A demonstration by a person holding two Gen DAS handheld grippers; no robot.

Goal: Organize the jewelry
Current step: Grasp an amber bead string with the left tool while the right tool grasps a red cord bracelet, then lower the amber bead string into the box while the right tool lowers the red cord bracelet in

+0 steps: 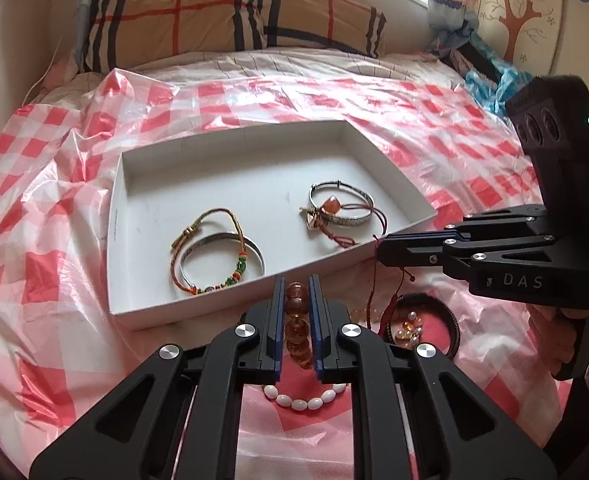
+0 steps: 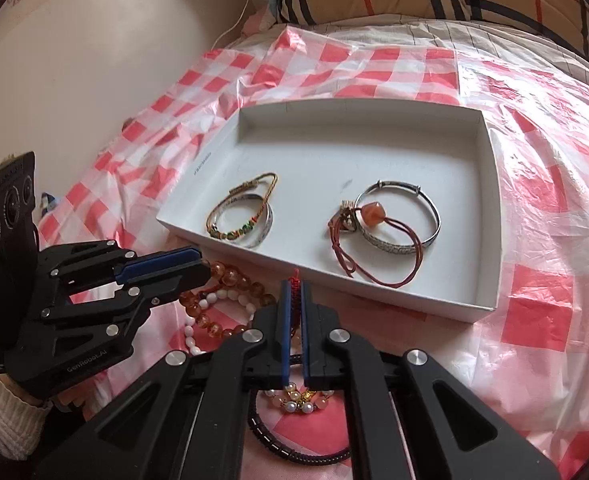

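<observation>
Surroundings: a bed [image 1: 254, 64] covered by a red-and-white checked plastic sheet [image 1: 46, 184], crumpled in places. Plaid pillows [image 1: 230, 12] lie at the far end under a window; a blue plastic bag [image 1: 490, 80] sits at the far right.

Shallow white box [image 1: 114, 216] rests on the sheet, centre. Inside, left: a silver bangle [image 1: 254, 246] with a multicoloured woven cord bracelet [image 1: 214, 284] lying across it. Inside, right: a second silver bangle [image 2: 434, 216] with a red cord bracelet [image 2: 378, 280] carrying an orange stone.

Left gripper [image 1: 296, 292]: fingers closed on the amber bead bracelet [image 1: 294, 308], just near of the box's near wall. A white bead bracelet [image 1: 302, 402] lies on the sheet beneath it.

Right gripper [image 2: 293, 292]: fingers closed on a dark red woven cord [image 2: 293, 280], again just short of the box's near wall. Below it lie a pearl-and-gold bead bracelet [image 2: 298, 400] and a black braided bracelet [image 2: 294, 456].

Obstructions: the box's near wall stands between both held pieces and the box interior. Loose bracelets crowd the sheet under both grippers.

Legible markings: "DAS" on the right gripper's body; "GenRobot.AI" on the left gripper's body. Small print on the box's left rim is unreadable.

A cream knitted sleeve [image 2: 6, 416] shows behind the left gripper.
</observation>
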